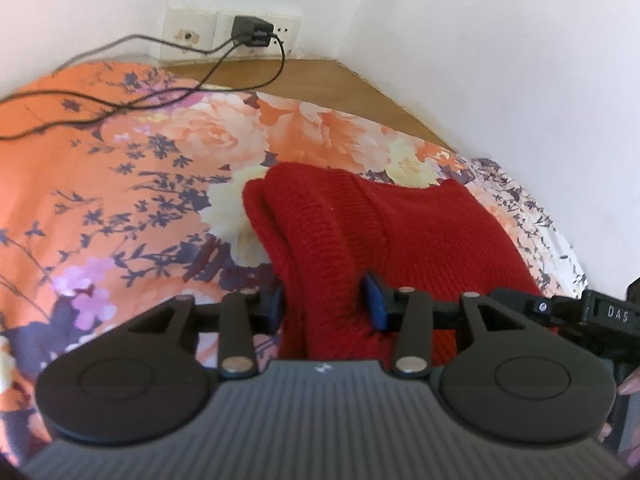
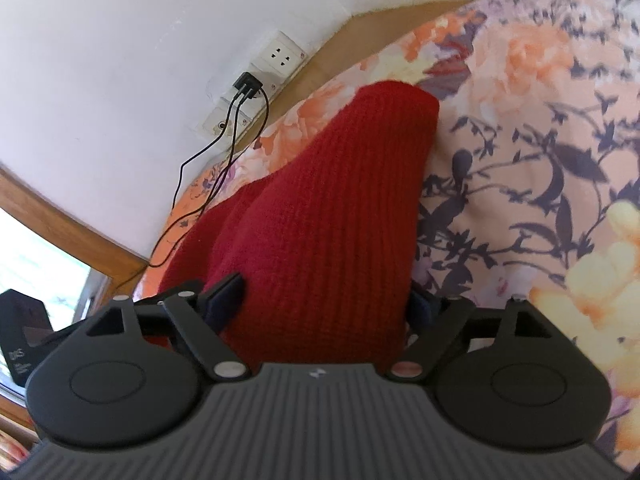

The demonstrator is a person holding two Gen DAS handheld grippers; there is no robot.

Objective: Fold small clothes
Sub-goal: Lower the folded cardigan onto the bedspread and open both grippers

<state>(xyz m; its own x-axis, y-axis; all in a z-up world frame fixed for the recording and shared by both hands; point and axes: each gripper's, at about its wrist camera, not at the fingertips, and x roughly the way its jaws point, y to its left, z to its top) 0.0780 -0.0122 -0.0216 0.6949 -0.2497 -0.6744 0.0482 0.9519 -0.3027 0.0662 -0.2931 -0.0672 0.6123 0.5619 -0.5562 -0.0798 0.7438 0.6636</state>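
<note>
Garment on the bed, wall sockets behind

The knit garment (image 1: 400,232) lay on the bed (image 1: 120,184); behind it, cables (image 1: 120,108) trailed from the sockets (image 1: 240,36).

Big bedspread (image 1: 120,184) all over the bed, orange with pink and cream flowers and dark little leaves. White wall (image 1: 480,60) behind. Thin wooden ledge (image 1: 320,76) between bedspread and wall. White socket plates (image 1: 232,32) on the wall, side by side. Black charger (image 1: 250,30) plugged into 1 of them. 2 thin black cables (image 1: 120,108) running down from the charger and trailing across the bedspread. Wooden window frame (image 2: 72,224) at the left of the right wrist view, bright light behind.
</note>
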